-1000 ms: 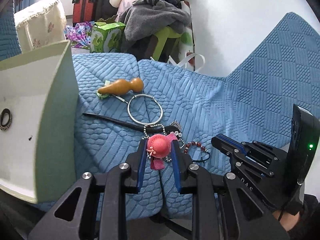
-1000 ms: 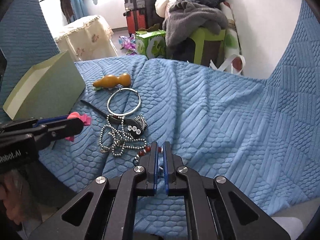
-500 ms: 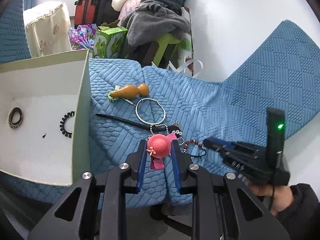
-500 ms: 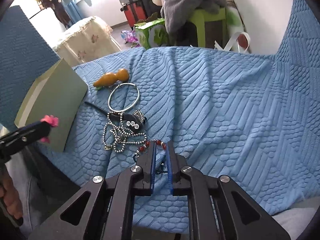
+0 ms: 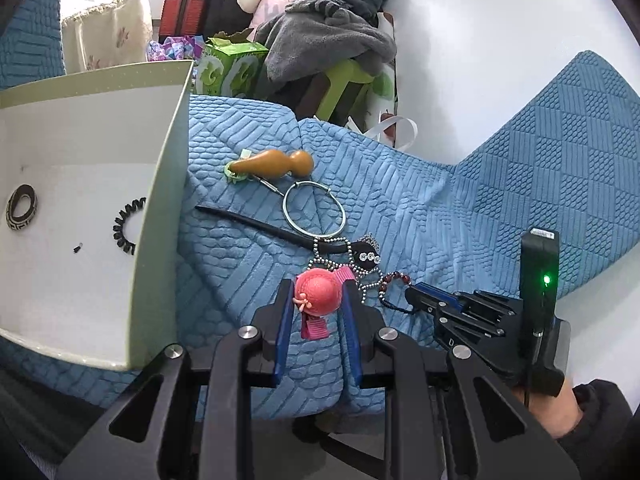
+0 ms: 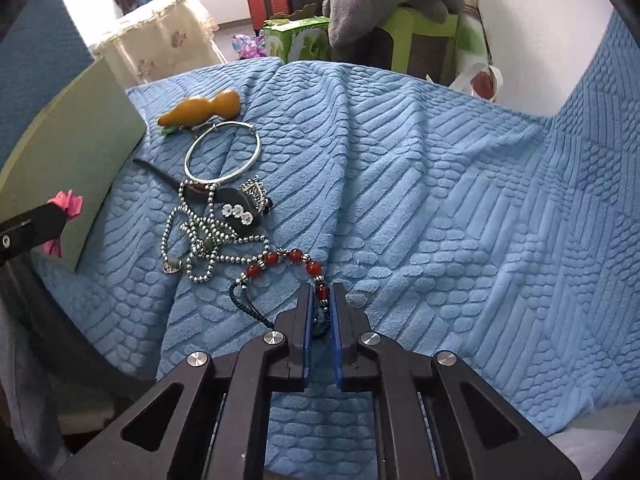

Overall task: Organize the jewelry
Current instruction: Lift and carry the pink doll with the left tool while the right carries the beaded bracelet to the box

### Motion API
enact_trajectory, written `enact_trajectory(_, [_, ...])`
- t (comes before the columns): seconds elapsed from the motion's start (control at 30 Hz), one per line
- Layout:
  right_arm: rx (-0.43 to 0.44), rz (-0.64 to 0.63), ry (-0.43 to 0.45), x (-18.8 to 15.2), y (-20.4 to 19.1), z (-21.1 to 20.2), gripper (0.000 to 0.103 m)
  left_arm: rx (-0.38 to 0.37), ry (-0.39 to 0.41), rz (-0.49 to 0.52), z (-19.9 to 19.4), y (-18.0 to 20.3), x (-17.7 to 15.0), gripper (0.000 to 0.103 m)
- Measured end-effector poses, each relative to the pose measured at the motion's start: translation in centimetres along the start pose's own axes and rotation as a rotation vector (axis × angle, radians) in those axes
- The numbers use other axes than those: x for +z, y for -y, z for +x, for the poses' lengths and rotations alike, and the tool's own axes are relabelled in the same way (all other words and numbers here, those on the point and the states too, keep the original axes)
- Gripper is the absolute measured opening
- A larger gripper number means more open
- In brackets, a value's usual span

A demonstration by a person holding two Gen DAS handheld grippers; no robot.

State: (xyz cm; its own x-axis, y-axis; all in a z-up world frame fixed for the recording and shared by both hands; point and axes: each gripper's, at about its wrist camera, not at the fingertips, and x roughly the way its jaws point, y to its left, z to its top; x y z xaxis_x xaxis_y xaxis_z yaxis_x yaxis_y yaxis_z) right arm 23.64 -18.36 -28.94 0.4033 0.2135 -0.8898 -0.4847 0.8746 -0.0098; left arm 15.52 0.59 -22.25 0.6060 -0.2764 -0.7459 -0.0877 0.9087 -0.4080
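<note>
Holding the pink hat hair clip [image 5: 318, 291] between its blue pads, my left gripper [image 5: 319, 304] hung above the blue quilted cover [image 6: 440, 200], just beside the open white box [image 5: 156, 200], which held a black-and-white ring [image 5: 22, 213] and a black coil hair tie [image 5: 127, 226]. My right gripper [image 6: 320, 300] had just been closing, and its jaws stood nearly together, pinching the red bead bracelet [image 6: 294, 262] on the cover, near the tangled silver bead chain [image 6: 204, 236], bangle [image 6: 223, 152] and gourd charm [image 6: 200, 112].
</note>
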Motion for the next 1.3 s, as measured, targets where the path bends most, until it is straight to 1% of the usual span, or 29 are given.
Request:
enact_trajectory(0.1, [-0.009, -0.002, 0.04, -0.1, -0.1, -1.4, 0.005, -0.002, 0.013, 0.009, -0.6, 0.2, 0.1, 0.025])
enact_trajectory(0.27, [0.004, 0.039, 0.093, 0.2, 0.3, -3.8, 0.003, -0.002, 0.026, 0.016, -1.7, 0.5, 0.2, 0.025])
enact_trajectory(0.37, [0.011, 0.062, 0.098, 0.2, 0.5, -4.4, 0.003, -0.002, 0.035, 0.023, -2.1, 0.6, 0.3, 0.025])
enact_trajectory(0.47, [0.023, 0.069, 0.087, 0.3, 0.5, -4.0, 0.003, -0.002, 0.032, 0.022, -2.1, 0.6, 0.3, 0.025])
enact_trajectory(0.57, [0.037, 0.073, 0.103, 0.5, 0.3, -4.5, 0.003, -0.005, 0.036, 0.02, -2.2, 0.5, 0.4, 0.025])
enact_trajectory(0.7, [0.049, 0.09, 0.128, 1.0, 0.3, -5.9, 0.003, -0.005, 0.038, 0.011, -2.8, 0.5, 0.8, 0.025])
enact_trajectory(0.77, [0.057, 0.105, 0.14, 1.4, 0.1, -7.0, 0.003, 0.007, 0.038, 0.021, -3.4, 0.6, 1.2, 0.025])
enact_trajectory(0.87, [0.065, 0.104, 0.161, 2.3, -0.5, -8.7, 0.003, 0.014, 0.052, 0.034, -4.8, 0.9, 2.2, 0.025])
enact_trajectory(1.1, [0.098, 0.063, 0.25, 5.8, -3.2, -13.7, 0.003, 0.044, 0.096, 0.062, -8.5, 1.0, 4.9, 0.025])
enact_trajectory(1.3, [0.155, 0.008, 0.332, 9.3, -7.1, -17.5, 0.003, 0.095, 0.144, 0.08, -11.7, -0.2, 7.2, 0.025])
